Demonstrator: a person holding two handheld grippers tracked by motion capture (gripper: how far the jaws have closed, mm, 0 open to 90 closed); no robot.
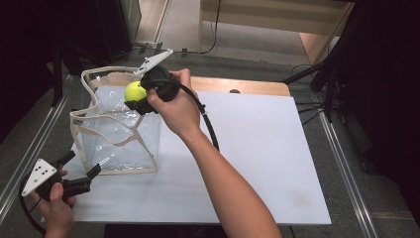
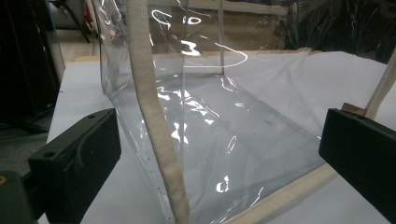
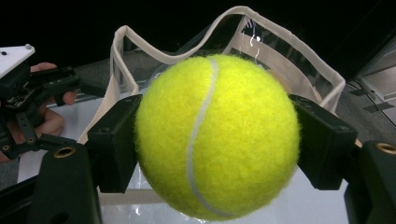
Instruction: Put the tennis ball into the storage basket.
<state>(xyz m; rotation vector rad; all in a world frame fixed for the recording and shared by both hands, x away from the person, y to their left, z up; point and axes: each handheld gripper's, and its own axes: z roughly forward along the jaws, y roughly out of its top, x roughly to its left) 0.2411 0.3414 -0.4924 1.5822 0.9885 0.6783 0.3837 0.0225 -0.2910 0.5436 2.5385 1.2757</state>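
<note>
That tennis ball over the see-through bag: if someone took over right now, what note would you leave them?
Right hand-held gripper: shut on the tennis ball, held above the clear bag's open top.
Left hand-held gripper: open, empty, jaws either side of the bag's near corner and cloth strap, not gripping it.
Bag: upright on the white board, nothing visible inside.
Done: ball picked up and brought over the bag.
Left, probably: steady the bag, lower the ball in, release.
</note>
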